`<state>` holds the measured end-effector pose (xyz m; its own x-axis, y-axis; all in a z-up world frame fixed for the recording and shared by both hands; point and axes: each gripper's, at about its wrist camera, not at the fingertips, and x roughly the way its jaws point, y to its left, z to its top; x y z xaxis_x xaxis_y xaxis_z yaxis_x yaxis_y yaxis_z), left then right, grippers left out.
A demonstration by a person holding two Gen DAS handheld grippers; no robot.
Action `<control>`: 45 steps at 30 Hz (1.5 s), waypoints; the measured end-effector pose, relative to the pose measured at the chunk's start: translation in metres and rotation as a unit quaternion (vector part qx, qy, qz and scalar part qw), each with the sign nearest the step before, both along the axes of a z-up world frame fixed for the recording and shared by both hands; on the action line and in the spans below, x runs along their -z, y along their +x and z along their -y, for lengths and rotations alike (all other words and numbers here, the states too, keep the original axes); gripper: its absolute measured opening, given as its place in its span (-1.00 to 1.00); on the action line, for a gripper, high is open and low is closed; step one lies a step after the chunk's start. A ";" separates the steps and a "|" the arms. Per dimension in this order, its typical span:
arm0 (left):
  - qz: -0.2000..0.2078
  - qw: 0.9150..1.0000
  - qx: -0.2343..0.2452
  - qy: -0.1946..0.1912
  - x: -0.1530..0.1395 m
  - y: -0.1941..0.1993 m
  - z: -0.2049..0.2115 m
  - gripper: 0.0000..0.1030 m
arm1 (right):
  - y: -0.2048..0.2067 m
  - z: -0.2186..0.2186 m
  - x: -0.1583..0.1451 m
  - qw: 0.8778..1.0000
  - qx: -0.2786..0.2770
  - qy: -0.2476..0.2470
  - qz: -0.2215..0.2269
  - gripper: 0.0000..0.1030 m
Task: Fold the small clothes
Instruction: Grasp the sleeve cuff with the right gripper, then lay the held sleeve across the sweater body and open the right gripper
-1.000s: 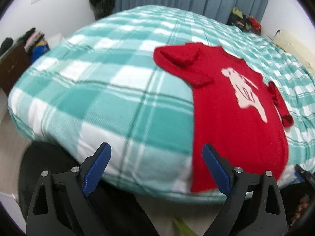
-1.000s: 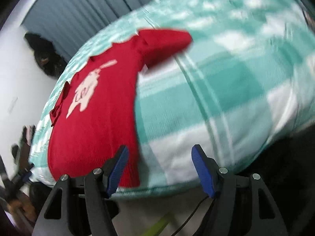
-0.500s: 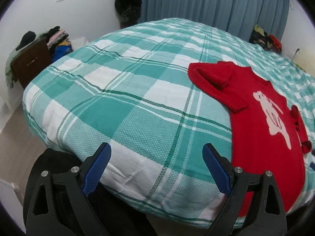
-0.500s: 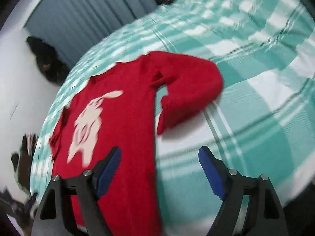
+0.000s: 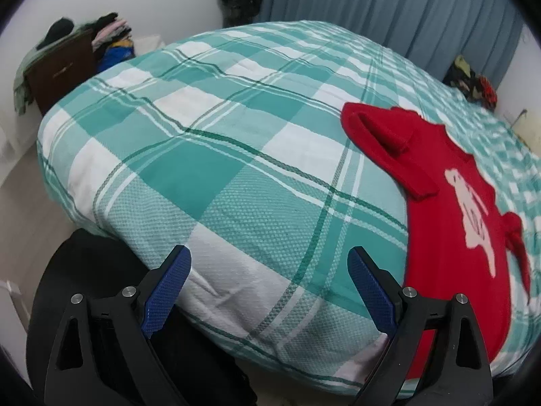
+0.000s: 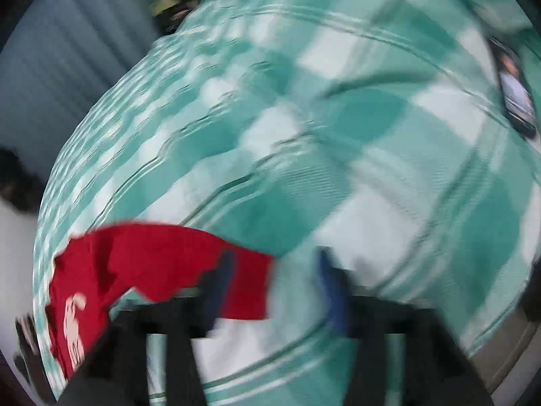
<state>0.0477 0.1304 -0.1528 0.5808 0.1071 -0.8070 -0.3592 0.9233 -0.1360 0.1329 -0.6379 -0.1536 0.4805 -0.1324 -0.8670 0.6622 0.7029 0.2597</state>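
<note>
The small red knitted sweater with a white figure point(image 5: 453, 237) lies flat on the right of the teal-and-white checked bedspread point(image 5: 236, 169), one sleeve point(image 6: 162, 257) folded. My left gripper point(image 5: 268, 287) gapes wide, holding nothing. My right gripper point(image 6: 274, 284), blurred, spreads beside that sleeve.

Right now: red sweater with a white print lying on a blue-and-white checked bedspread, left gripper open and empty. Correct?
One error: the bedspread is teal-green and white checked, not blue, as the left wrist view shows. The rest holds: the red sweater with its white print lies on it, and the left gripper is open and empty.
</note>
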 end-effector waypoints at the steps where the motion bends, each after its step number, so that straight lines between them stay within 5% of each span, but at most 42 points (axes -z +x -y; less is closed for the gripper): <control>1: -0.001 1.000 0.003 0.006 0.000 0.000 0.003 0.84 | -0.009 0.007 0.000 1.000 0.006 0.004 0.013 0.21; 3: -0.005 1.000 0.011 0.020 0.001 0.000 0.009 0.84 | -0.022 0.010 0.007 0.998 0.002 0.048 0.050 0.21; 8: -0.019 0.999 0.022 0.042 0.006 0.008 0.019 0.84 | -0.040 -0.009 0.065 0.966 0.025 0.234 0.112 0.20; 15: -0.039 0.996 0.034 0.073 0.012 0.010 0.028 0.84 | -0.011 0.006 0.105 0.953 0.067 0.232 0.182 0.04; 16: -0.042 0.996 0.033 0.073 0.012 0.011 0.028 0.84 | 0.001 0.008 0.108 0.952 0.045 0.241 0.181 -0.13; 17: -0.043 0.996 0.031 0.073 0.013 0.011 0.027 0.84 | 0.014 0.007 0.111 0.955 0.015 0.245 0.164 -0.74; 18: -0.045 0.996 0.029 0.073 0.013 0.011 0.027 0.84 | 0.020 0.006 0.111 0.959 0.001 0.241 0.151 -0.89; 25: -0.054 0.995 0.026 0.074 0.017 0.013 0.027 0.84 | 0.023 0.049 0.043 0.992 -0.010 0.064 0.108 -0.90; 32: -0.058 0.991 0.047 0.111 0.017 0.014 0.042 0.84 | 0.046 0.043 0.053 0.999 -0.041 0.003 0.003 -0.90; 35: -0.058 0.991 0.050 0.110 0.017 0.013 0.041 0.84 | 0.018 0.053 0.065 0.999 -0.021 0.031 0.011 -0.89; 37: -0.061 0.992 0.047 0.105 0.018 0.014 0.040 0.84 | 0.011 0.055 0.064 0.999 -0.018 0.039 0.016 -0.70; 40: -0.062 0.992 0.044 0.096 0.020 0.015 0.038 0.84 | -0.001 0.049 0.044 1.000 -0.008 -0.009 -0.004 -0.60; 42: -0.062 0.993 0.042 0.093 0.020 0.015 0.037 0.84 | -0.003 0.035 0.023 0.998 -0.027 -0.056 0.007 -0.60; 45: -0.061 0.993 0.042 0.096 0.020 0.014 0.039 0.84 | 0.005 0.012 0.009 0.994 -0.085 -0.031 0.064 -0.60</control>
<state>0.0622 0.0915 -0.1729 0.4942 0.2206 -0.8409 -0.2822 0.9556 0.0848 0.1382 -0.6501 -0.1628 0.6066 -0.0914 -0.7897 0.4971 0.8188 0.2871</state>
